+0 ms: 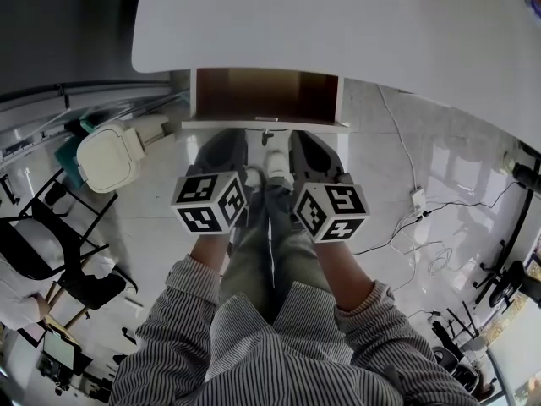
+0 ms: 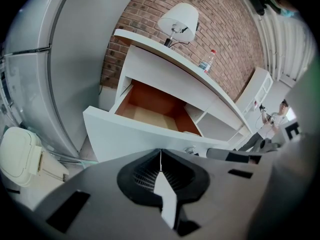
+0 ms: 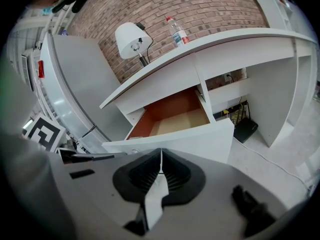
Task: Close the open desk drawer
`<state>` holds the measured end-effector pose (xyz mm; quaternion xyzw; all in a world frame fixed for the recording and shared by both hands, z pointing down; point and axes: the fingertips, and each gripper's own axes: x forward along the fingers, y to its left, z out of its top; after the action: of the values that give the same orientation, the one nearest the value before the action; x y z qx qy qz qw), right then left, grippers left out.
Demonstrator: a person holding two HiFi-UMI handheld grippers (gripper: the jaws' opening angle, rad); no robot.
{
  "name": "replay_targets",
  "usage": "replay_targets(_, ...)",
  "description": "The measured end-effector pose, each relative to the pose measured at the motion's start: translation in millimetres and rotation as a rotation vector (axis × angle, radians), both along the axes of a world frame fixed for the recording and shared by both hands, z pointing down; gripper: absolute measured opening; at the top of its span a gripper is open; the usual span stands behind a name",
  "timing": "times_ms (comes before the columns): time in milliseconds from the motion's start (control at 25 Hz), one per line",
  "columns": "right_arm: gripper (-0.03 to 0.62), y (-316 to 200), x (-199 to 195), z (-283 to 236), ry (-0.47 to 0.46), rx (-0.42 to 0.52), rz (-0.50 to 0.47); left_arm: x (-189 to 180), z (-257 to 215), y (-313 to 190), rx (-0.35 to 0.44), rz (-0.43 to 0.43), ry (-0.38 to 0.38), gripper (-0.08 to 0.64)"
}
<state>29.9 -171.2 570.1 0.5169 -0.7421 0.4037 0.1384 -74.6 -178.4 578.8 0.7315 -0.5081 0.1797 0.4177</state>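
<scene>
Hidden + unreadable bits
Ahead of the jaws, we lose the rear of the drawer [image 1: 266,96] under the desk top [image 1: 338,24]. Body of the left gripper [image 2: 160,153] covers drawer front's lower edge & pt of its knob [image 2: 191,150]. Bottle [image 3: 177,31] label is too small to read.

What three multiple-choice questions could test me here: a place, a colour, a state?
1. Where does the bottle stand? A. on the desk, near the lamp. B. under the desk. C. atop the lamp.
2. What colour is the open drawer's inside? A. white. B. brown. C. blue.
3. How do the left gripper's jaws stand? A. shut, empty. B. wide apart. C. clamped on the bottle.
Answers: 1 A, it stands by the lamp; 2 B, brown boards show; 3 A, the jaws meet on nothing.
</scene>
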Motion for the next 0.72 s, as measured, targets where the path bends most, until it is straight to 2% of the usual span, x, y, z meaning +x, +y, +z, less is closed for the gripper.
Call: replay_targets(720, 0.02, -9.9, 2.4, 1.7, -0.005, 0.007, 0.036, 1.8, 1.6, -10.4, 0.001, -0.011, 0.008, 0.016)
